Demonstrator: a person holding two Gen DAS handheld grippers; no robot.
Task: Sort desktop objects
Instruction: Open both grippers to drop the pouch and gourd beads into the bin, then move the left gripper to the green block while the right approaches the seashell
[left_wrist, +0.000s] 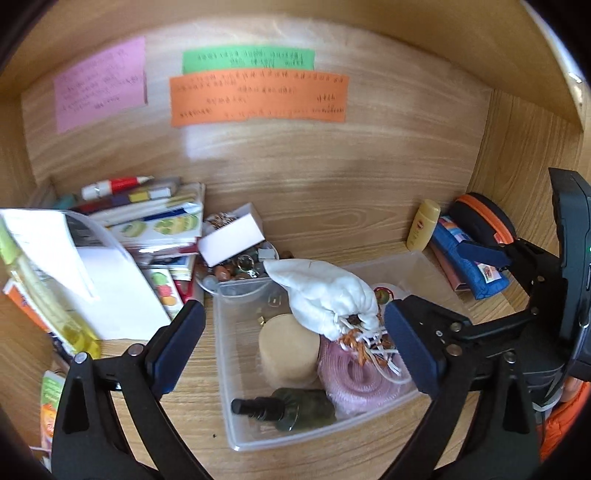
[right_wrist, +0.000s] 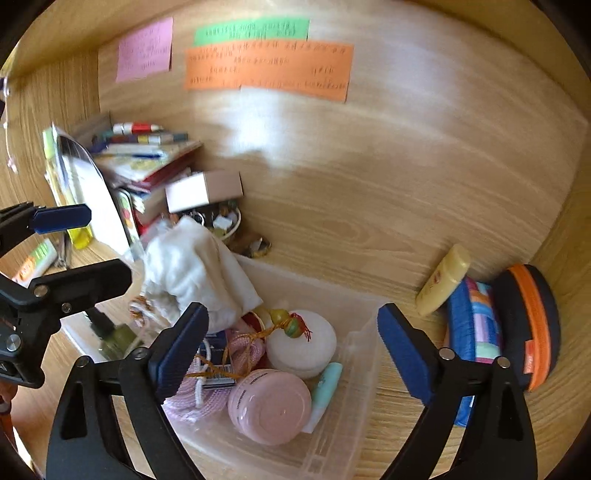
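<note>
Cloth of the white drawstring pouch (left_wrist: 325, 291) looks soft, light; pinch its gathered neck at five o'clock. Left gripper (left_wrist: 295, 347) and right gripper (right_wrist: 291, 350) gape wide, empty.

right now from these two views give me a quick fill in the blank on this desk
1. The white cloth pouch lies in the clear plastic ____.
2. The widest note on the back panel is ____.
3. The yellow bottle leans against the ____ panel.
4. Both grippers' jaws are ____.

Missing words: bin; orange; back; open
</note>
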